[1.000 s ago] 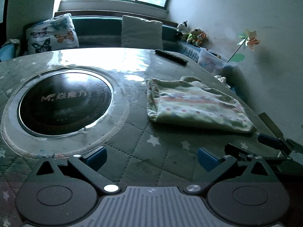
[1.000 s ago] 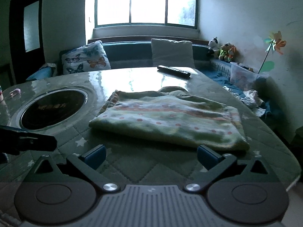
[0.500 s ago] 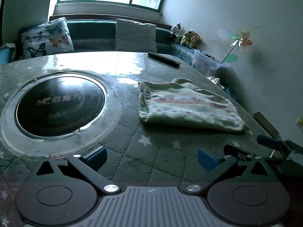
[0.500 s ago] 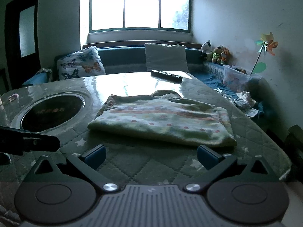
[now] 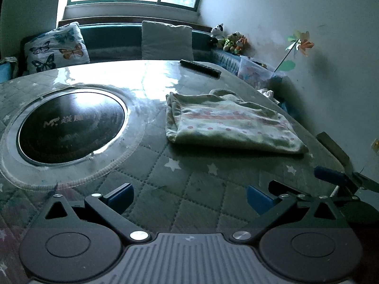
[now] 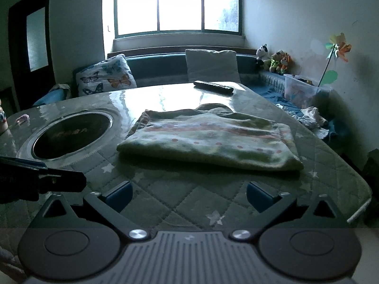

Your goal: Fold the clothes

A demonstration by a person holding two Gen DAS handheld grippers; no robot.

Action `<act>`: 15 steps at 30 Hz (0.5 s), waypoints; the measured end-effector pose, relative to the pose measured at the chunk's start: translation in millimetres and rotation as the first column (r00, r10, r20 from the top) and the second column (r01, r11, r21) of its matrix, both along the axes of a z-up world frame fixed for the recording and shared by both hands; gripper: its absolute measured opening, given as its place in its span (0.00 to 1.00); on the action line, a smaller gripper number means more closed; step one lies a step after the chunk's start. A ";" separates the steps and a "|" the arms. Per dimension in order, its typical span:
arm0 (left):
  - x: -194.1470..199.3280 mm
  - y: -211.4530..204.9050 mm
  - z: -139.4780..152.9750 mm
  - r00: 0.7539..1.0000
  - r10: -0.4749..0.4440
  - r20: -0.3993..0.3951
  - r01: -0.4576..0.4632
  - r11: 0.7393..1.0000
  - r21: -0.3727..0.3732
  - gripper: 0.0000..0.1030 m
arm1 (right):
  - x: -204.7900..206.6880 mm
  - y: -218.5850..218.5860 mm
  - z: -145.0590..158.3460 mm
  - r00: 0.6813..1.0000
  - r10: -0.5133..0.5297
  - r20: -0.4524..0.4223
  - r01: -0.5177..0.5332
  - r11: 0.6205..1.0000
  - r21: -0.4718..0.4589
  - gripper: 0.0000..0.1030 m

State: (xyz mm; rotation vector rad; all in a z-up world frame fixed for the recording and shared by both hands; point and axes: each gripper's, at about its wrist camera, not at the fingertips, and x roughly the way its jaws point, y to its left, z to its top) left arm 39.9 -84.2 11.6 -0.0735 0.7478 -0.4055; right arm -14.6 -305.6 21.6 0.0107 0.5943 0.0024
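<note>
Left gripper (image 5: pixel 189 195): jaws spread wide, nothing between them, hovering over bare quilted table cover (image 5: pixel 184 203), short of the garment. Right gripper (image 6: pixel 188 195): same, spread wide, empty, low over the cover with the cloth's near edge just ahead.

Garment (image 6: pixel 210 139): pale green spotted piece with pink stripes, lying on the table as a flattish rectangle, looks folded at least once. Sits on the right half of the table, beside the round dark inset plate (image 5: pixel 71 123), apart from it. A rumpled bit of fabric pokes out at the far edge; cannot tell if it is a sleeve or a collar.

Risks, judged from here:
- Layers stacked at the near edge. A shallow pinch may take only the top layer, so the fold peels open instead of carrying over.
- A jaw going too low may snag the quilted cover and drag it up with the cloth.
- Uneven grips left vs right would skew the next fold; the left gripper stands further off to the side of the cloth than the right.
- Glossy far part of the table looks slick; the garment may slide on a push rather than fold.
- Loose far lump may get trapped inside the fold, leaving a bulge.
- Remote control (image 6: pixel 213 86) lies beyond the garment, well apart; only a long shove would reach it.
</note>
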 end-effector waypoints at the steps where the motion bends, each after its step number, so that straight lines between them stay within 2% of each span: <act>1: -0.5 -0.9 -0.4 1.000 0.001 -0.001 -0.001 1.000 0.002 1.00 | -0.3 -0.3 -0.6 1.000 0.000 -0.001 0.000 1.000 -0.003 1.00; 15: -1.8 -15.9 -3.7 1.000 -0.010 -0.015 0.010 0.999 0.036 1.00 | 5.3 -7.0 -9.7 1.000 -0.009 -0.010 0.009 0.999 -0.031 1.00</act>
